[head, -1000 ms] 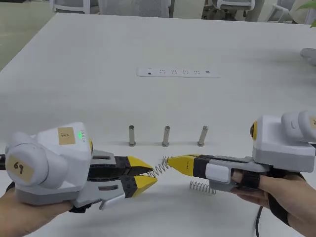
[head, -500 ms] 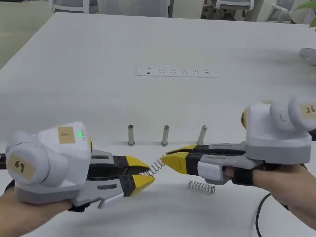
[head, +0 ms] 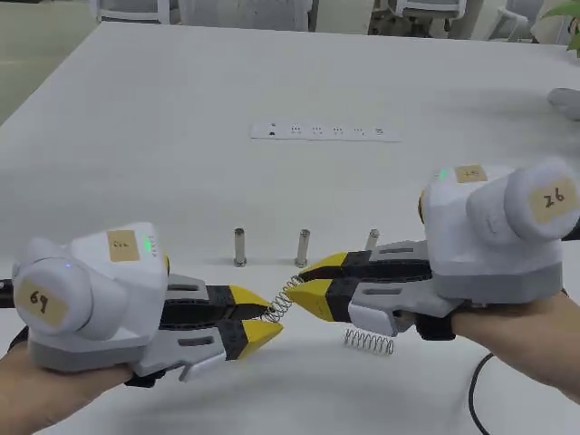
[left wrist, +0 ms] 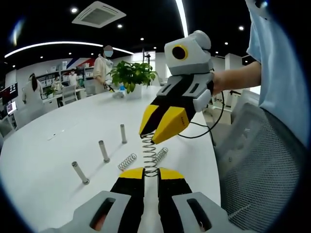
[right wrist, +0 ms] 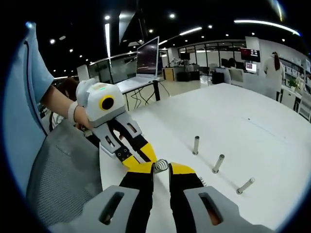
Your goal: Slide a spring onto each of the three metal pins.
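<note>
Three bare metal pins [head: 240, 246] [head: 303, 247] [head: 372, 239] stand upright in a row on the white table [head: 181, 136]. A spring [head: 280, 304] spans the gap between both grippers, just in front of the pins and above the table. My left gripper [head: 264, 322] is shut on its near end [left wrist: 150, 170]. My right gripper [head: 304, 280] holds the other end [right wrist: 161, 166] between its yellow tips. A second spring [head: 369, 342] lies on the table under the right gripper. In the left gripper view, two loose springs [left wrist: 127, 161] [left wrist: 160, 154] lie near the pins [left wrist: 103, 151].
A white power strip [head: 317, 132] lies flat further back on the table. A black cable [head: 473, 399] trails off the front right edge. Chairs stand beyond the far edge. A mesh chair back [right wrist: 63, 179] sits close behind the left gripper.
My right gripper has lifted, rolled and come slightly left, so its body now stands higher over the table. The spring stays between both tips. The left gripper has hardly moved.
</note>
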`<state>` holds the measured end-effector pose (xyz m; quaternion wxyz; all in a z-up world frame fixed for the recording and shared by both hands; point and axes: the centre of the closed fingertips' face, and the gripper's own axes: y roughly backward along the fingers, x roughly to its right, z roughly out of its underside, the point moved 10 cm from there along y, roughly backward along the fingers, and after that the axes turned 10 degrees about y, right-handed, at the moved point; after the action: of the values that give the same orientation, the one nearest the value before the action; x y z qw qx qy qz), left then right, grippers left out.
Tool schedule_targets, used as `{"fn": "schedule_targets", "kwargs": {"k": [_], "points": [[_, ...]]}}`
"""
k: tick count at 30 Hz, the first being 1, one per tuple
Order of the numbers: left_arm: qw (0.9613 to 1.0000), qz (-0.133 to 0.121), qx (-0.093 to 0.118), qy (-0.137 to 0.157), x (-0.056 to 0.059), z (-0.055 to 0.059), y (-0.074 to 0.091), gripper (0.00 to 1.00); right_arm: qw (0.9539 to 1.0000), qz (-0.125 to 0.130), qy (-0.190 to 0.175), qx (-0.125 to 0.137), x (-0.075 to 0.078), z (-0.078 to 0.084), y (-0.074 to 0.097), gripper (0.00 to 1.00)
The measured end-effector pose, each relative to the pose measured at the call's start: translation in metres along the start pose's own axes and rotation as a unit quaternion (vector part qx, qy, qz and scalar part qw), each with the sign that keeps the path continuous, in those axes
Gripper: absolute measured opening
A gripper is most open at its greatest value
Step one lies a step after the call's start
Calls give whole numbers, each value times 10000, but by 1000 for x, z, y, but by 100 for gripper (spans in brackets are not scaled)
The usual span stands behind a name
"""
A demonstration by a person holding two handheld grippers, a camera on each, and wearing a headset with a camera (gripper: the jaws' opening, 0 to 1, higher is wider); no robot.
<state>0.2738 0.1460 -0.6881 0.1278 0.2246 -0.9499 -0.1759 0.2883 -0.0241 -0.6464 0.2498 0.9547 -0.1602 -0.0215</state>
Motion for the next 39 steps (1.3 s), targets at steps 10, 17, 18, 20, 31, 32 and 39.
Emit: {"fn": "schedule_targets", "kwargs": {"k": [10,17,18,20,31,32,39], "points": [[10000,3,5,34,0,0,0,2,9963,37,830,-218,-5,-10,-2,9],[10000,1,-8,39,1,1,-1,2,9927,22,1166,-317,-8,-12,-2,9],[10000,3,-7,24,0,0,-1,2,9926,18,1173,-316,-8,-12,-2,9],[10000,-2,-6,-13,1,0,-1,2,9920,16,1217,-338,-8,-13,-2,9],[9997,-2,-38,-235,0,0,-1,1,9893,-49,1401,-407,-8,-13,-1,8],[9997,2,-37,-237,0,0,-1,1,9893,-59,1401,-402,-8,-12,0,8],[9997,54,-25,-238,-1,-1,-2,1,9901,-270,1320,-381,-9,-12,1,18]]}}
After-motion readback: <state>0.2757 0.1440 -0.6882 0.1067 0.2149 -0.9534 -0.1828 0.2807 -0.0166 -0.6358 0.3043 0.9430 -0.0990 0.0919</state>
